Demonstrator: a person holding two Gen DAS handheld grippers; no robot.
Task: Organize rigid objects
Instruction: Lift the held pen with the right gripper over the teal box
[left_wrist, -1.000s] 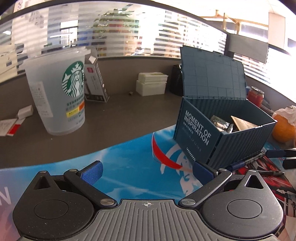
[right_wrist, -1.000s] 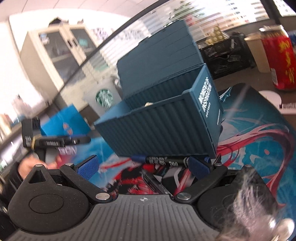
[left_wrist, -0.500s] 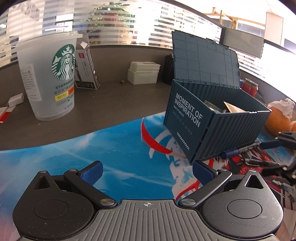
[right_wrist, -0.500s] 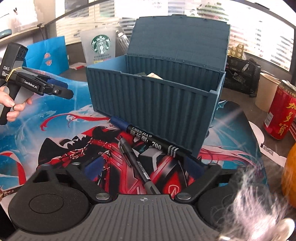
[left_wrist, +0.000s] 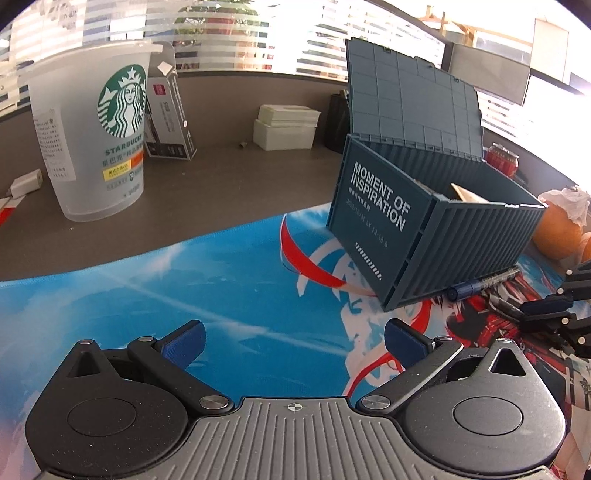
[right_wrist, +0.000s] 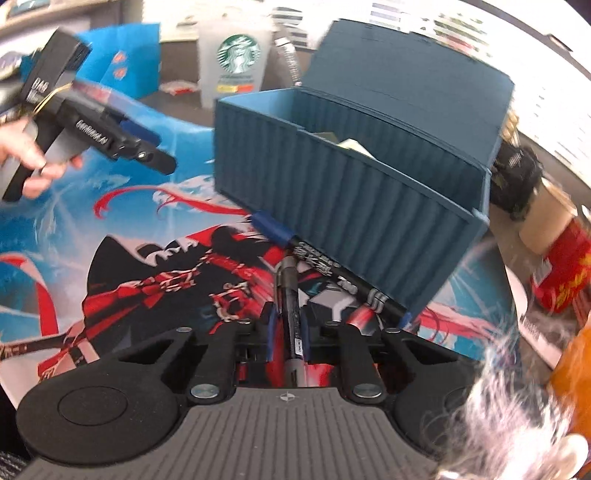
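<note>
A dark blue container box (left_wrist: 376, 214) with its lid up stands on the printed mat (left_wrist: 184, 280) and holds a few items. A black marker with a blue cap (right_wrist: 321, 258) lies along the box's (right_wrist: 351, 199) front wall. My right gripper (right_wrist: 287, 325) sits low over the mat, its jaws closing, with the blue pads pressed on both sides of a thin black pen (right_wrist: 289, 291) that points toward the marker. The right gripper (left_wrist: 543, 310) also shows at the right edge of the left wrist view. My left gripper (left_wrist: 293, 338) is open over the blue part of the mat, holding nothing.
A frosted Starbucks cup (left_wrist: 92, 147), a leaning carton (left_wrist: 170, 118) and stacked white boxes (left_wrist: 284, 129) stand on the grey desk behind the mat. An orange (left_wrist: 557, 232) and a red can (right_wrist: 561, 266) sit right of the box. A hand (right_wrist: 33, 158) holds the left gripper.
My right gripper rolled upright, came in over the black pen and its wide-open jaws shut on it. The left gripper stayed open and barely shifted.
</note>
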